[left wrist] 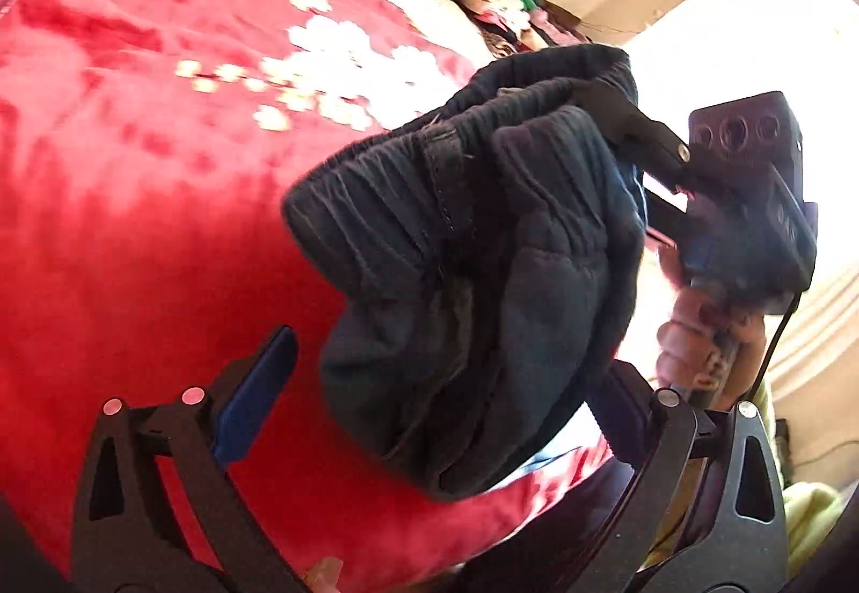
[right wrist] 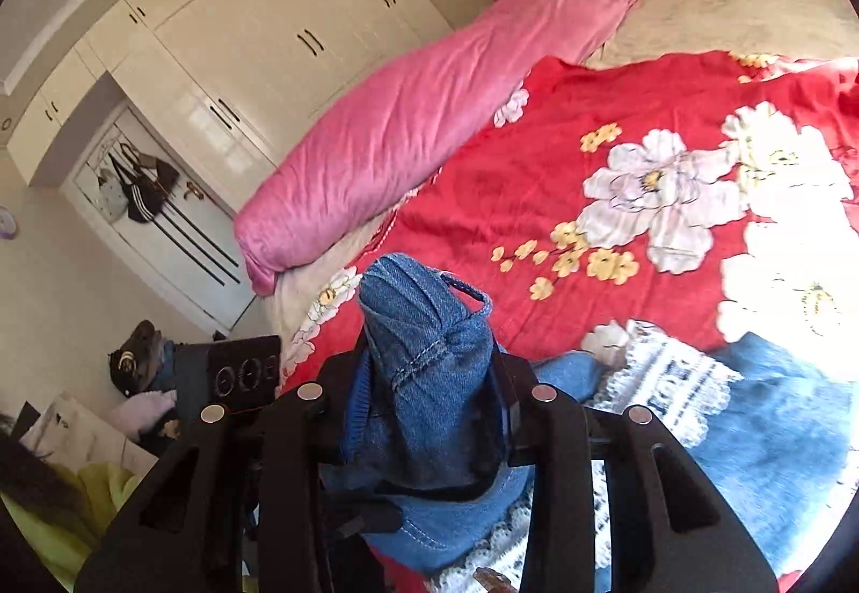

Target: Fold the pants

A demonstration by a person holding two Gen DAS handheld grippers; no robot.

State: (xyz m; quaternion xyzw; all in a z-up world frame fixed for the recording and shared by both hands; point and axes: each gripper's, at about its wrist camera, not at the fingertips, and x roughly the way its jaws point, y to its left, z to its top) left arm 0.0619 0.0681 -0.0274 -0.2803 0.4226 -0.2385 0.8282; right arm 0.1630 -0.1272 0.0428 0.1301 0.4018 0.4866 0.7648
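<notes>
Denim pants (right wrist: 424, 356) bunched and lifted above the red floral blanket (right wrist: 537, 174) — the waistband is pinched between the clenched fingers of the right gripper (right wrist: 429, 378). Left gripper (left wrist: 429, 410) released, jaws spread wide; the dark ribbed waistband hangs just ahead of it, between its fingers but not gripped. Pink bolster (right wrist: 419, 109) lies well behind.

lace trim print (right wrist: 677, 381): dark block letters on white lace band of the jeans, blurred, unreadable
dark cap (right wrist: 130, 361): pale curved emblem, not legible as text
gripper body marks (left wrist: 784, 219): faint light characters on side of housing, too small to read
readable text overall: none
</notes>
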